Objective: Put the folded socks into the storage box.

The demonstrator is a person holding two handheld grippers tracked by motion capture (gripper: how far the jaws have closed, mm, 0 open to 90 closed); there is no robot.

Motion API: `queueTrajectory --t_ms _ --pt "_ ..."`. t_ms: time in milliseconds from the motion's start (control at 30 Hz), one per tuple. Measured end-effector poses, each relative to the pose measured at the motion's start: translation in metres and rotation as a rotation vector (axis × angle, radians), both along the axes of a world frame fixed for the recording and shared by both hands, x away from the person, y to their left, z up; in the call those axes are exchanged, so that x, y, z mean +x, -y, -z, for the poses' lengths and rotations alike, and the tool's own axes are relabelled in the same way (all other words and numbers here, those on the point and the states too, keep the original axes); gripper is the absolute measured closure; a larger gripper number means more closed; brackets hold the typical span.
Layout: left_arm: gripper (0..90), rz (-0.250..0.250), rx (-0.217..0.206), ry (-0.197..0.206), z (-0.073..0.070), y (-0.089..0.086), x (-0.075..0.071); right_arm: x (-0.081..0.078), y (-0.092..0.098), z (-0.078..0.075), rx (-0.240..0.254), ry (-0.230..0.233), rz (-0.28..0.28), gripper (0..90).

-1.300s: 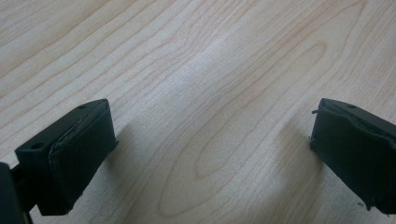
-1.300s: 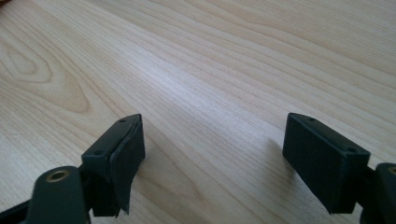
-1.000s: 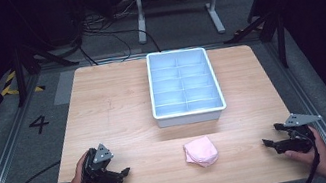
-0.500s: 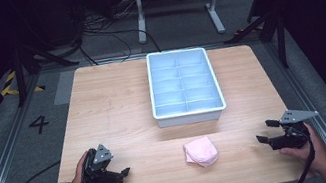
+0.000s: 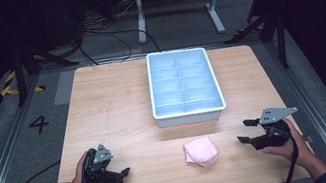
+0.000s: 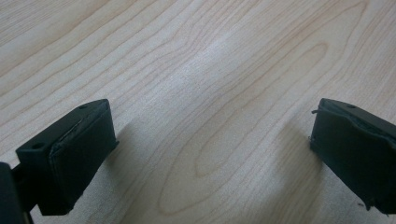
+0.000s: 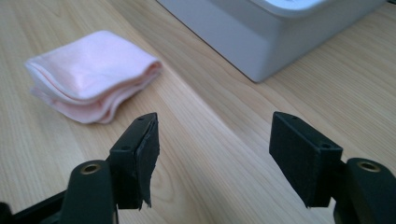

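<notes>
Desk (image 5: 117, 104): light wood grain, one white tray (image 5: 184, 86) and one pink folded cloth (image 5: 200, 151) on it. Two claws, one in each hand.

Tray: rectangular, long axis runs away from the person, set at the far middle of the desk. Divided into two columns of compartments; exact count hard to read.

Cloth: folded into a compact pad, several layers showing at the edge. Lies flat on the desk near the front edge, just in front of the tray's near wall and apart from it. In the right gripper view the rounded fold faces the tray, open layered edges face away.

Left claw (image 5: 123, 172): at the front left of the desk, low over the wood, jaws spread wide, nothing between them, pointing right toward the cloth.

Right claw (image 5: 243, 131): front right, jaws spread, empty, pointing left toward the cloth, well apart from it.
</notes>
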State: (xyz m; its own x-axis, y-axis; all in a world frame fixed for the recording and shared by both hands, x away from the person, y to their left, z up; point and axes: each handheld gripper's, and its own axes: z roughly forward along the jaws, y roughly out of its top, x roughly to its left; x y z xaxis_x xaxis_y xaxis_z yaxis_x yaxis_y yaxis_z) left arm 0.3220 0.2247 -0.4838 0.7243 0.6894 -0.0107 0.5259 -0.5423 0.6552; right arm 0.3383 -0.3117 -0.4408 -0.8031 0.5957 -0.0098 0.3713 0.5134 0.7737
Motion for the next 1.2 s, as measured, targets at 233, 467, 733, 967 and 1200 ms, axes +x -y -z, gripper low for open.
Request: queueTrajectory --t_ms 233,467,733,967,1200 --pt "0.4 0.002 0.001 -0.001 0.0 0.0 0.0 0.001 -0.038 -0.002 -0.026 -0.006 -0.107 33.2" --pt "0.4 0.001 0.0 -0.002 0.0 0.0 0.0 0.004 -0.073 0.002 -0.037 -0.021 -0.181 33.5" --pt "0.4 0.003 0.001 0.0 0.0 0.0 0.0 0.005 -0.105 0.007 -0.063 -0.028 -0.236 33.9" --pt "0.4 0.003 0.001 0.0 0.0 0.0 0.0 0.007 -0.116 0.023 -0.103 -0.072 -0.245 29.3" --pt "0.4 0.002 0.0 -0.002 0.0 0.0 0.0 0.01 -0.115 0.03 -0.113 -0.091 -0.192 15.4"
